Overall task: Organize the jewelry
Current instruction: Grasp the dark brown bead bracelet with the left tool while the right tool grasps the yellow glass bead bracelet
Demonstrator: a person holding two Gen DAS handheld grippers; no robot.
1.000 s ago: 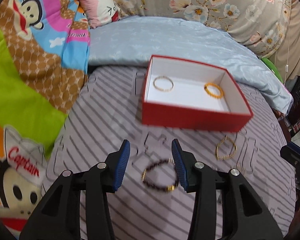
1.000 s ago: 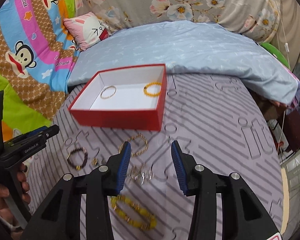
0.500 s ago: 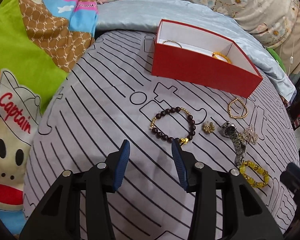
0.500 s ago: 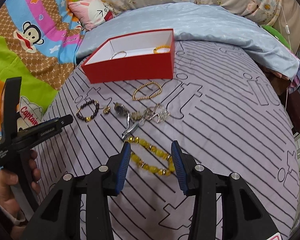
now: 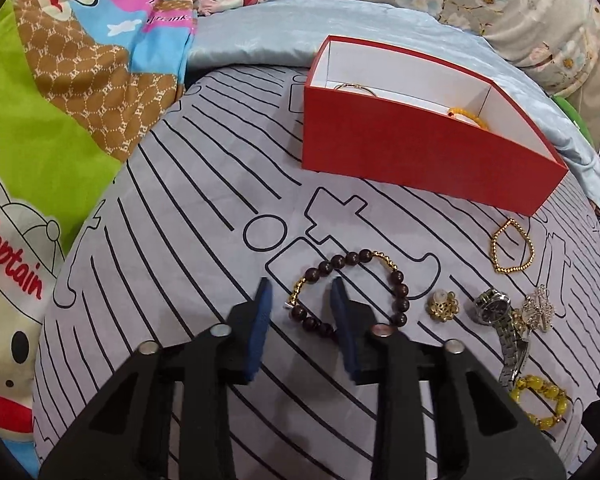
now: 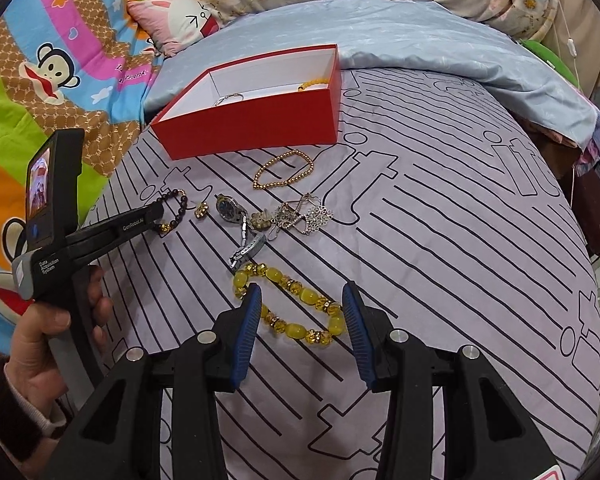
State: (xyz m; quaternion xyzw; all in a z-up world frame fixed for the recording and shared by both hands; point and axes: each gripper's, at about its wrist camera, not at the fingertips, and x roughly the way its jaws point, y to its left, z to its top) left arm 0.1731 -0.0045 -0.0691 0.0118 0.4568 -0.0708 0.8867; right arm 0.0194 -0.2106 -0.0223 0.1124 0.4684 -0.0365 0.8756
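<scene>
The bed is wearing a lilac sheet with black line patterns. A red box is sitting on it at 11 o'clock in the right wrist view. A gold bead chain is lying just below the box. A dark bead bracelet, a watch and silver pieces are lying in a row mid-sheet, and a yellow bead bracelet is resting toward 6 o'clock. A light blue quilt is lying across 12 o'clock.
</scene>
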